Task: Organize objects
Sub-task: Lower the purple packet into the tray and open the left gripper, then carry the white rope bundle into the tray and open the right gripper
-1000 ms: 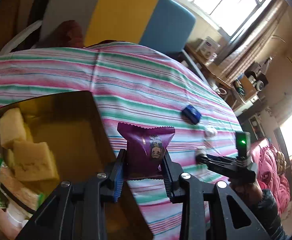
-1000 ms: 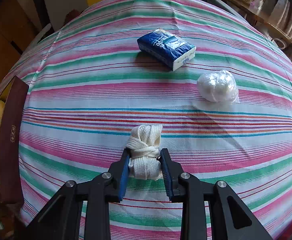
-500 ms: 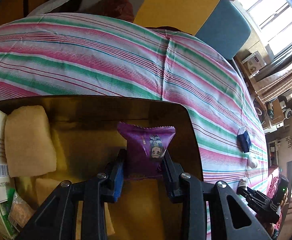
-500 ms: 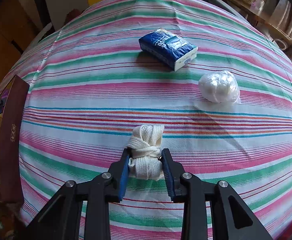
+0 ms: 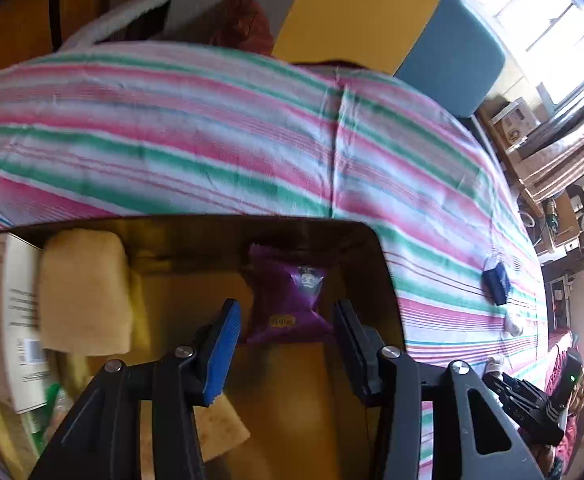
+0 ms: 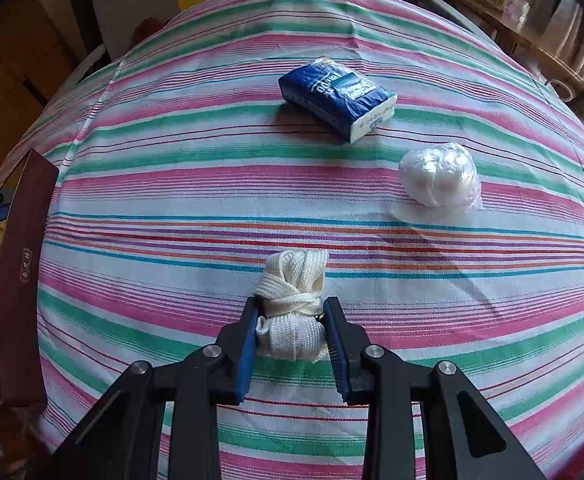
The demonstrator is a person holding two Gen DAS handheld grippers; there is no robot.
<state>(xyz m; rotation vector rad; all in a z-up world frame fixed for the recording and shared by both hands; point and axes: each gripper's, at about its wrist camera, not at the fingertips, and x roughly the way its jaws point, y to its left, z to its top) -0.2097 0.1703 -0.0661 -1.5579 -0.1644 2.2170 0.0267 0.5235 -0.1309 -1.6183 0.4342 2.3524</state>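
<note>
My left gripper (image 5: 285, 334) hangs over the box (image 5: 376, 248), jaws spread wide, and the purple packet (image 5: 287, 300) sits loose between them inside the box, touching neither pad. My right gripper (image 6: 292, 336) is clamped on the white rope bundle (image 6: 294, 304) on the striped cloth (image 6: 171, 184). The tissue pack (image 6: 336, 98) and plastic ball (image 6: 438, 180) lie beyond.

Snack packet (image 5: 287, 300) apparently inside box (image 5: 376, 256); tissue pack (image 6: 336, 98) behind rope bundle (image 6: 292, 304).
</note>
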